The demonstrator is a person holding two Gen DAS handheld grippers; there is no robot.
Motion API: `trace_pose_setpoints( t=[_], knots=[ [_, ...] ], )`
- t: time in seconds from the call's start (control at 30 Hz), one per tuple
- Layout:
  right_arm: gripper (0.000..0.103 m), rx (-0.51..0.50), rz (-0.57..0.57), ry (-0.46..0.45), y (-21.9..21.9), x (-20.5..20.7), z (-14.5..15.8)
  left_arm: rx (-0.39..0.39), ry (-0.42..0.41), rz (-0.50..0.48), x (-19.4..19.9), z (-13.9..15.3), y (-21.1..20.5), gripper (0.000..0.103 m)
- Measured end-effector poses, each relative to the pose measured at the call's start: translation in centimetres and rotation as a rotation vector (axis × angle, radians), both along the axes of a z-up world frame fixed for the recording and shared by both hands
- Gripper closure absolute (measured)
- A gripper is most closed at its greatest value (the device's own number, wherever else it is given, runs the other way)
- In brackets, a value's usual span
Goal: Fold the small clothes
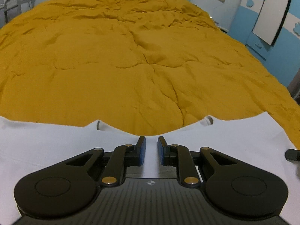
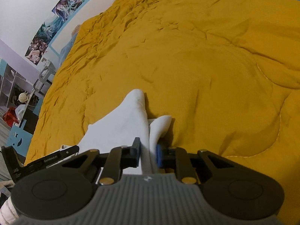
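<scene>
A white garment (image 1: 65, 146) lies stretched across the near end of a mustard-yellow quilt (image 1: 131, 56), its curved edge dipping toward my left gripper (image 1: 151, 138). That gripper's jaws stand narrow, with a strip of the white cloth running between the blue pads. In the right wrist view, my right gripper (image 2: 148, 142) is shut on bunched folds of the white garment (image 2: 127, 120). Two loose corners poke out ahead of it onto the quilt (image 2: 187, 56). The left gripper's black body (image 2: 37, 161) shows at the left, close beside the right one.
The quilt covers a wide bed and is wrinkled toward the far end. A blue cabinet (image 1: 271, 52) stands to the right of the bed. Posters (image 2: 56, 18), a grey chair (image 2: 45, 75) and shelves with a red object (image 2: 11, 116) line the other side.
</scene>
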State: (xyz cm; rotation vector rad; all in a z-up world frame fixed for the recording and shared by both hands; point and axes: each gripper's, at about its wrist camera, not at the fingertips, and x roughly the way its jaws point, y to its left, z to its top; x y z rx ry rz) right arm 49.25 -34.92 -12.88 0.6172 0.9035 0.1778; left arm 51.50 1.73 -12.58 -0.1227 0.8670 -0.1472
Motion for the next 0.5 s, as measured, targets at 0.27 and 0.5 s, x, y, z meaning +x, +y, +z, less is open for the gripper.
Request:
trace_pose_setpoints(
  t=[0.27, 0.5],
  knots=[
    [0.095, -0.023, 0.027, -0.076, 2.5, -1.6, 5.4, -0.075, -0.055, 0.085, -5.6, 3.5, 2.6, 0.081],
    [0.095, 0.054, 0.043, -0.118, 8.6, -2.7, 10.4, -0.114, -0.045, 0.115, -10.9, 5.8, 7.7, 0.081]
  ],
)
